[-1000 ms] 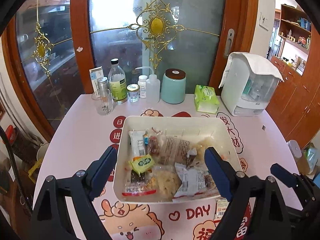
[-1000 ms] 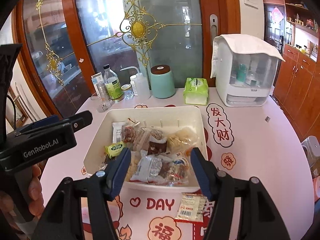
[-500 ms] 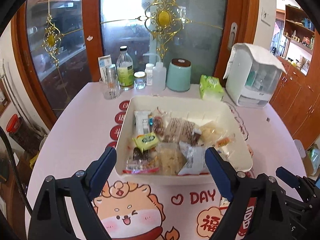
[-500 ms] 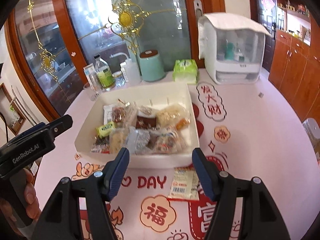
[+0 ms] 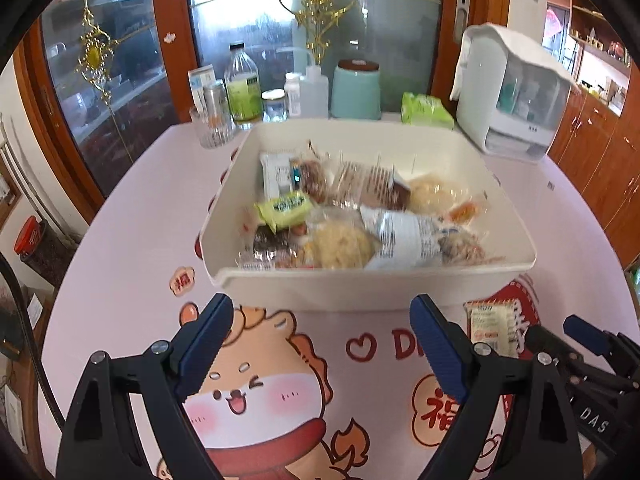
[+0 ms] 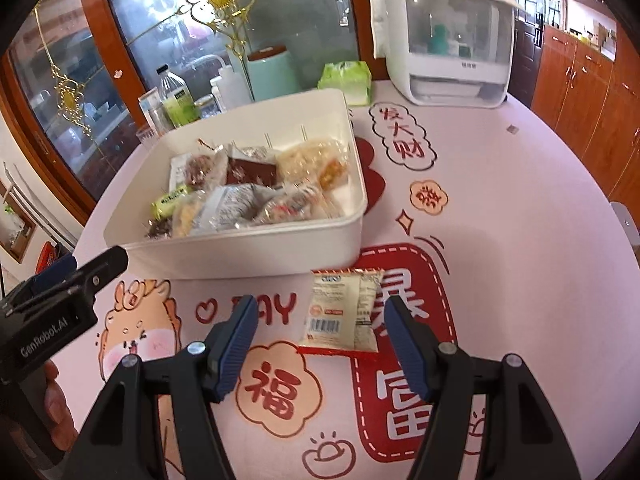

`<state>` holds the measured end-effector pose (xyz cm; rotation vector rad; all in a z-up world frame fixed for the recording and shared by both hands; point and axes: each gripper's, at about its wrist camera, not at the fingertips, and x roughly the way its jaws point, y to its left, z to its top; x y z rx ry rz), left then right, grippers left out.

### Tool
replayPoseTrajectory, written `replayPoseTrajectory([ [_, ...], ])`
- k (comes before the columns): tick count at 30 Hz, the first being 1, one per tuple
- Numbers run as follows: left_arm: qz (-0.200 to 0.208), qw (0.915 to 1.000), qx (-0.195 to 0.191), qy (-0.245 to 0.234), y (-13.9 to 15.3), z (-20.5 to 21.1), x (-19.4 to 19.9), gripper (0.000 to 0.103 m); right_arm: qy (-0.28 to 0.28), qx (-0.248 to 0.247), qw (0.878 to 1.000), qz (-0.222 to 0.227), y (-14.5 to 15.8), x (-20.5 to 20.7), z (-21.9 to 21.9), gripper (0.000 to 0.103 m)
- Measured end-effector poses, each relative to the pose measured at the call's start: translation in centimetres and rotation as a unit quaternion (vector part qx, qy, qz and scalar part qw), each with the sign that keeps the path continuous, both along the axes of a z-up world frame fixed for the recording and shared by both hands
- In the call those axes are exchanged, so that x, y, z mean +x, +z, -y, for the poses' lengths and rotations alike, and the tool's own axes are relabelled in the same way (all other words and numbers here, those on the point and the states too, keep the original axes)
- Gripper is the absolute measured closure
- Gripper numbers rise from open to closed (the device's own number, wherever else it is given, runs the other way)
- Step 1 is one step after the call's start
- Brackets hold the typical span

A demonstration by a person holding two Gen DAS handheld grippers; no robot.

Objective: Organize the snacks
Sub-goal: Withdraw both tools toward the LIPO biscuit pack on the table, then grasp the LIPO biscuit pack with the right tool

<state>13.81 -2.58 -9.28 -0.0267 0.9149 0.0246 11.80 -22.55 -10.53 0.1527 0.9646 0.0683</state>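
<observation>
One flat white-and-red snack packet [image 6: 343, 311] left loose on the pink printed surface [image 6: 520, 240], just beside the white plastic bin [image 6: 248, 252]. Now lower and nearer than a second ago: right gripper [image 6: 318, 340] spread, straddling it untouched; left gripper [image 5: 320, 344] wide, empty. Pickup looks next.

**A lived-in home dining corner**

This is a home, no doubt about it. A round table [image 6: 520, 208] wears a pink cartoon cloth with festive red characters. Behind it stands a wood-framed glass door [image 5: 360, 20] with gilt ornament. Along the table's far edge sit household odds and ends: bottles [image 5: 241, 84], a mint canister [image 5: 356, 88], a tissue pack [image 5: 426, 110], a white countertop cabinet [image 6: 448, 36]. Warm wooden cupboards [image 6: 588, 80] line the right side.
</observation>
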Motion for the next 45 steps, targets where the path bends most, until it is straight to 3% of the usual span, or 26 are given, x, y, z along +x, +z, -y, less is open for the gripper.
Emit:
replayPoseTrajectory([
  [16,-0.039,0.9991,-0.006,0.016,-4.5,-0.4,0.8,0.014,-0.009,0.031,0.999,-0.011,-3.7,1.8,2.1,0.035],
  [22,-0.052,0.9985,-0.011,0.018,-5.6,-0.5,1.1,0.014,-0.021,0.025,0.999,-0.040,-6.0,3.4,2.3,0.035],
  [29,-0.059,0.9980,-0.014,0.019,-6.3,-0.8,1.5,0.014,-0.012,-0.006,0.998,-0.060,-8.3,4.4,0.1,0.034],
  [39,-0.070,0.9972,-0.017,0.022,-6.9,-1.0,1.8,0.014,0.002,-0.080,0.996,-0.040,-8.9,4.4,-1.9,0.032],
  [42,-0.069,0.9972,-0.017,0.021,-6.9,-1.0,1.8,0.014,-0.002,-0.081,0.996,-0.038,-8.9,4.2,-1.8,0.034],
  [45,-0.067,0.9974,-0.017,0.019,-6.8,-1.0,1.6,0.014,-0.002,-0.081,0.996,-0.034,-8.7,3.8,-1.8,0.048],
])
